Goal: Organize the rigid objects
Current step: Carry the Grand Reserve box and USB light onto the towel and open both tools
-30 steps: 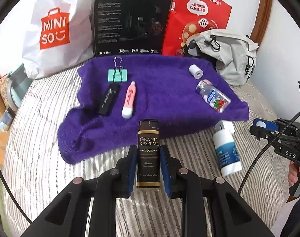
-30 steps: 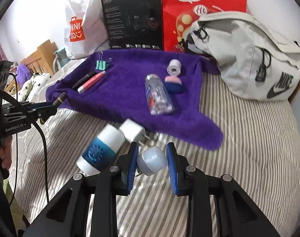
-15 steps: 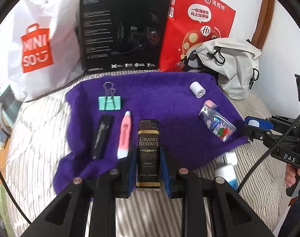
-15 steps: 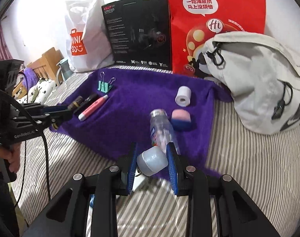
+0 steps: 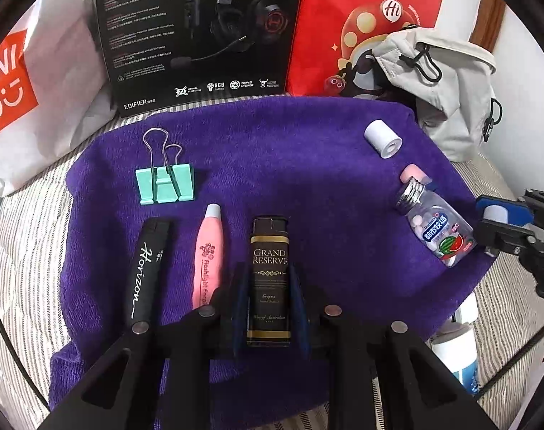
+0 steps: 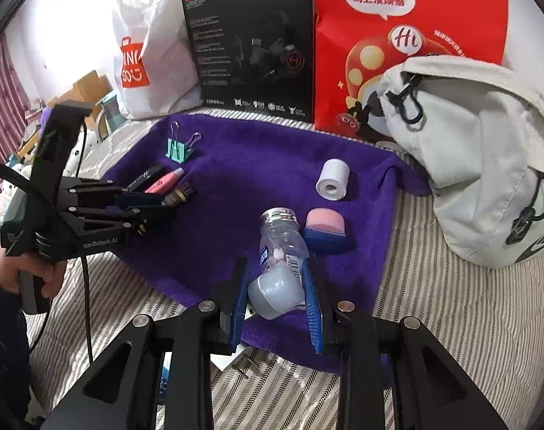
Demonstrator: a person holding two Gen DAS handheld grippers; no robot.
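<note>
Pinching a flat, glossy black lighter (image 5: 269, 279), left hand-held gripper (image 5: 268, 308) sits above the plush purple towel (image 5: 308, 186). Right hand-held gripper (image 6: 276, 295) clamps a rounded grey cap (image 6: 277, 292) at the towel's near edge.

Bed (image 6: 451, 308), grey-striped cover. Directly on it:
- purple towel (image 5: 308, 165), ctr.
- white Miniso bag (image 5: 39, 100), 10 o'clock of towel, upright at wall.
- black headset box (image 5: 200, 36), 12 o'clock, upright, base just beside towel's far edge.
- red paper bag (image 5: 343, 18), 1 o'clock, upright beside box.
- grey backpack (image 6: 480, 179), 2–3 o'clock, touching towel's corner.
- white-and-blue bottle (image 5: 454, 351), 5 o'clock at towel's near edge, partly hidden.
</note>
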